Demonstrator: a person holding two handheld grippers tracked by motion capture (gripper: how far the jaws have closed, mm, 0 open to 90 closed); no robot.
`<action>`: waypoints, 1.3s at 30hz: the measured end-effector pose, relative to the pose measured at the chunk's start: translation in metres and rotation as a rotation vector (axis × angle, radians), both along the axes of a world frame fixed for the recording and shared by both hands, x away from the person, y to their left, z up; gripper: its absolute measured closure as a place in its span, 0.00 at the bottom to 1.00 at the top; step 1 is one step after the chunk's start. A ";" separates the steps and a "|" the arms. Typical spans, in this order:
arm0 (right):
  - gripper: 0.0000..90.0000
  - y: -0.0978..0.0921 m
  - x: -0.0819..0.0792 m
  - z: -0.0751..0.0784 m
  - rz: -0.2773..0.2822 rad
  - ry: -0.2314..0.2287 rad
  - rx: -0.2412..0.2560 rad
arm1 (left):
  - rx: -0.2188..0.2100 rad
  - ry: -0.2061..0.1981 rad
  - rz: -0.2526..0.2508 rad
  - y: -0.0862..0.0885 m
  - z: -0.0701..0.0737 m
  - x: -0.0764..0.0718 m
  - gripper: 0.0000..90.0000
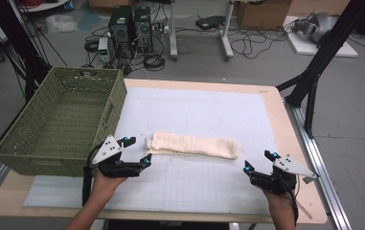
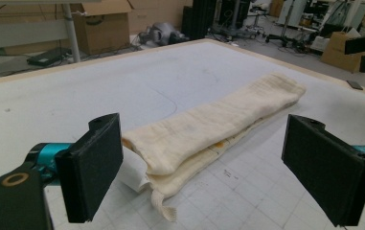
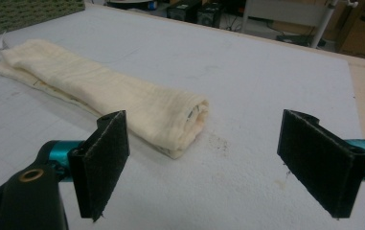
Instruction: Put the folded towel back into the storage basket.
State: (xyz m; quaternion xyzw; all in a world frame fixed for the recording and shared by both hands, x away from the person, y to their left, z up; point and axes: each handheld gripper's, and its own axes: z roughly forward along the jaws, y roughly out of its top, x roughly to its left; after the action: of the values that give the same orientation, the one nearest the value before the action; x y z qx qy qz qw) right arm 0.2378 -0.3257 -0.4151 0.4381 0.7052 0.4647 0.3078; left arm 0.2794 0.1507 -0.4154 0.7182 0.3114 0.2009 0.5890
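A cream cloth [image 1: 193, 145], folded into a long narrow strip, lies flat across the middle of the white mat [image 1: 209, 110]. My left gripper [image 1: 137, 151] is open just off the cloth's left end, jaws wide, nothing between them. In the left gripper view the cloth [image 2: 209, 127] runs away from the jaws, with a loose corner at its near end. My right gripper [image 1: 259, 160] is open a little in front of and to the right of the cloth's right end. The right gripper view shows that folded end of the cloth [image 3: 122, 103] ahead of the left jaw.
A green woven basket [image 1: 41, 143] stands at the table's left, right beside my left gripper. The wooden table edge [image 1: 295, 143] runs along the right. Black frame legs [image 1: 314, 81] rise beyond the far right corner. Computers and cables sit on the floor behind.
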 end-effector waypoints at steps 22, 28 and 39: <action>0.19 -0.002 0.000 -0.001 -0.002 0.008 0.012 | 0.030 0.090 -0.043 -0.018 0.023 0.032 0.17; 0.19 -0.002 0.000 -0.002 0.000 0.015 0.012 | 0.060 0.107 -0.038 -0.026 0.025 0.040 0.17; 0.19 0.000 0.002 -0.002 0.006 0.019 0.009 | 0.132 0.202 -0.031 -0.041 0.016 0.069 0.21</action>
State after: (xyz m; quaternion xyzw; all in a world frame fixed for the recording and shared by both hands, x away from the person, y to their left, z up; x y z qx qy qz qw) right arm 0.2400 -0.3259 -0.4175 0.4418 0.7074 0.4647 0.2974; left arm 0.3483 0.1096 -0.3997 0.7768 0.3441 0.1383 0.5090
